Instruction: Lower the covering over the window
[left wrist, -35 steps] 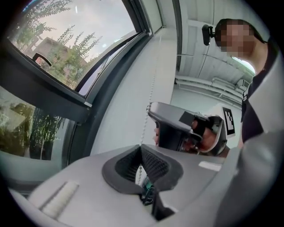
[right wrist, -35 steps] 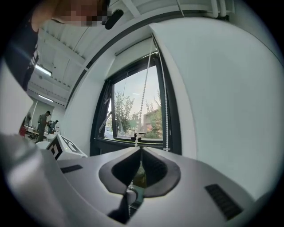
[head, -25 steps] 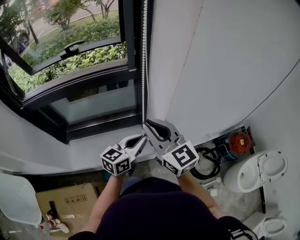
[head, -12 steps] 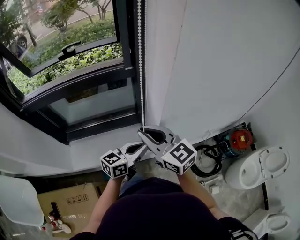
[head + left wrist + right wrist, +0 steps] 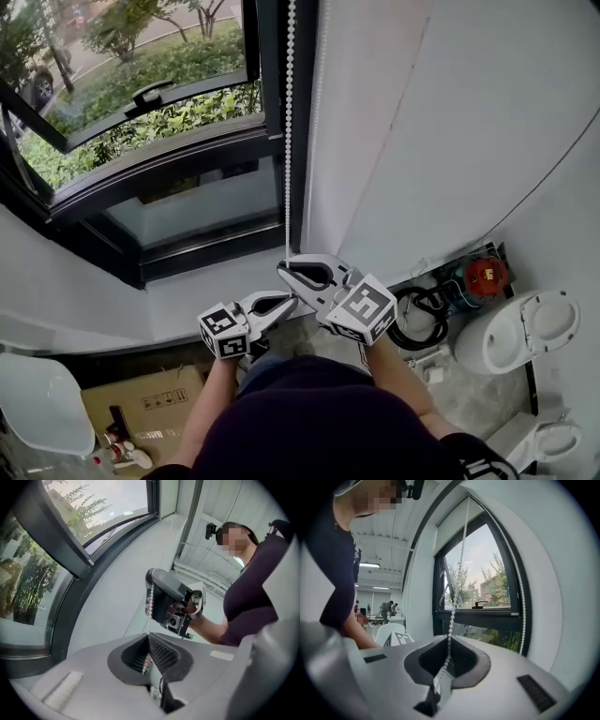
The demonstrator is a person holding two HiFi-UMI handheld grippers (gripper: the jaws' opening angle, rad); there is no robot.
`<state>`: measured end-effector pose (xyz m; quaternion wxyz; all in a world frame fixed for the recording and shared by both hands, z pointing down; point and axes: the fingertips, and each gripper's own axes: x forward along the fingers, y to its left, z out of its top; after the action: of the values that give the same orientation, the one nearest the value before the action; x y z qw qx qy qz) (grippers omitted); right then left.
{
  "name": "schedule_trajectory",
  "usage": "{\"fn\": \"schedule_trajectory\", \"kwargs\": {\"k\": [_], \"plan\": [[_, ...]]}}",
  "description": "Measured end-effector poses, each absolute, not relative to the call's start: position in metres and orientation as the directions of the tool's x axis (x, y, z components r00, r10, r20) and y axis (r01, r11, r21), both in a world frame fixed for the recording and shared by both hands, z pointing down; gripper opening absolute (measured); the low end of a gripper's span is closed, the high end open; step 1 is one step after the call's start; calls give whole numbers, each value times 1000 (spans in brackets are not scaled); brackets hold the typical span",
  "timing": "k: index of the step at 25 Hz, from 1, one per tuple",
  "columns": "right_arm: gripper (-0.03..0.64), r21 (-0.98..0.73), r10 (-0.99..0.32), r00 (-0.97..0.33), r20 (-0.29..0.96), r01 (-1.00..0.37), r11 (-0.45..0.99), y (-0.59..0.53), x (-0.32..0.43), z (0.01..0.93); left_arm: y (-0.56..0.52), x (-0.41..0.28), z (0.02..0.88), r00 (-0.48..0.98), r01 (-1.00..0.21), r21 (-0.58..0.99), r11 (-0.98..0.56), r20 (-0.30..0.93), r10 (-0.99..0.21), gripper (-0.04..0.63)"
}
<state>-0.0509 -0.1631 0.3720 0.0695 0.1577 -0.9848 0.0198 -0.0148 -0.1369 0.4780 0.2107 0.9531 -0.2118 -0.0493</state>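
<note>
**Both tongs clamped on the chain beside the window**

There we were with both arms stretched forward from the chest. The left forearm (image 5: pixel 208 408) and the right forearm (image 5: pixel 392 373) were bare and angled in toward each other. The left gripper (image 5: pixel 293 300) and the right gripper (image 5: pixel 284 268) met nose to nose, lying close to level, with their marker cubes (image 5: pixel 361 309) turned back toward us. The right one's tips sat just above the left's.

Along the left gripper (image 5: pixel 149 638) we saw its jaws pressed together, with the bead chain (image 5: pixel 150 603) pinched between the ribbed pads. It was the same on the right gripper (image 5: pixel 449 638): jaws closed tight, the bead chain (image 5: pixel 457 585) nipped at the tips and trailing into the throat behind them. In the left gripper view the right gripper (image 5: pixel 172 603) hung just above, and the chain dropped from it straight into the left's bite.

The bead chain (image 5: pixel 288 131) ran upright, its long axis vertical, climbing from our tongs out of the top of the head view. It lay along the right side of the dark frame (image 5: pixel 265 84) of the window (image 5: pixel 141 103), just beside the white wall (image 5: pixel 450 131). A second strand (image 5: pixel 521 606) hung further right, close against the frame, also upright.
</note>
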Motion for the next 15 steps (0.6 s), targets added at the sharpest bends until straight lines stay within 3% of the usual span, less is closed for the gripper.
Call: {"fn": "schedule_trajectory", "kwargs": {"k": [4, 9, 12, 15], "plan": [[14, -111, -294, -935, 196, -319, 941, -166, -64, 391, -134, -20, 496, 920, -389, 382, -838, 104, -379, 13], [14, -132, -318, -927, 199, -347, 928, -158, -67, 394, -125, -36, 498, 939, -320, 460, -828, 36, -343, 13], [14, -85, -329, -905, 269, -363, 928, -157, -69, 416, -118, -37, 517, 947, -320, 383, -866, 101, -305, 14], [14, -138, -329, -920, 215, -362, 922, -150, -67, 423, -106, -37, 523, 962, -274, 364, -890, 83, -262, 14]]}}
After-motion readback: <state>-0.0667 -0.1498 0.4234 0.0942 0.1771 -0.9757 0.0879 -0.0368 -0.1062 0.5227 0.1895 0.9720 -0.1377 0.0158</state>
